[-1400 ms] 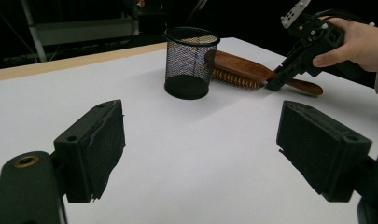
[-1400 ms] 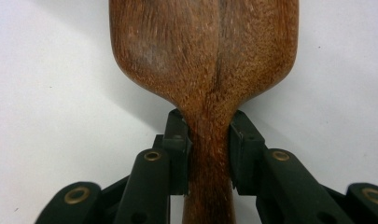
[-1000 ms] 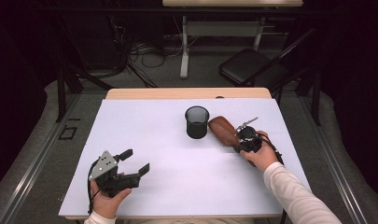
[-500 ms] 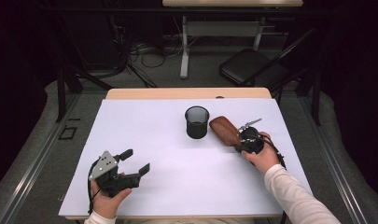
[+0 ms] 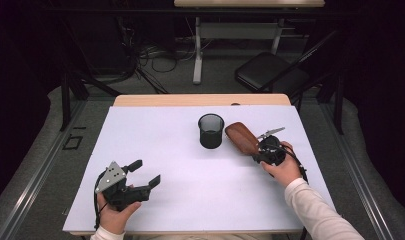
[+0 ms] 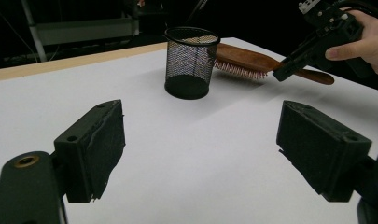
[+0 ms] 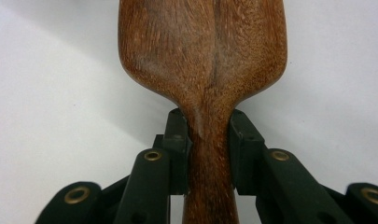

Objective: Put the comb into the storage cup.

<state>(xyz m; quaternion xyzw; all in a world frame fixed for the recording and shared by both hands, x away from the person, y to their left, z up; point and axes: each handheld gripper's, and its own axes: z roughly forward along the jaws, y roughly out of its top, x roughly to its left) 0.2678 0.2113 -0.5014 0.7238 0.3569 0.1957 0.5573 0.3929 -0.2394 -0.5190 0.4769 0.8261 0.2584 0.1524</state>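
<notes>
A wooden hairbrush [image 5: 241,138] lies bristles down on the white table, just right of a black mesh cup [image 5: 211,130]. My right gripper [image 5: 260,151] is shut on the brush's handle; in the right gripper view both pads press the narrow neck of the hairbrush [image 7: 210,140] from either side. In the left gripper view the hairbrush [image 6: 252,59] shows red bristles beside the mesh cup [image 6: 190,61], with the right gripper [image 6: 289,67] at its handle. My left gripper [image 5: 145,172] rests at the near left of the table, open, with nothing between its fingers [image 6: 91,144].
The white table top [image 5: 190,180] has a wooden strip along its far edge. Behind the table stand a folding chair [image 5: 270,75], a desk leg and cables on the floor.
</notes>
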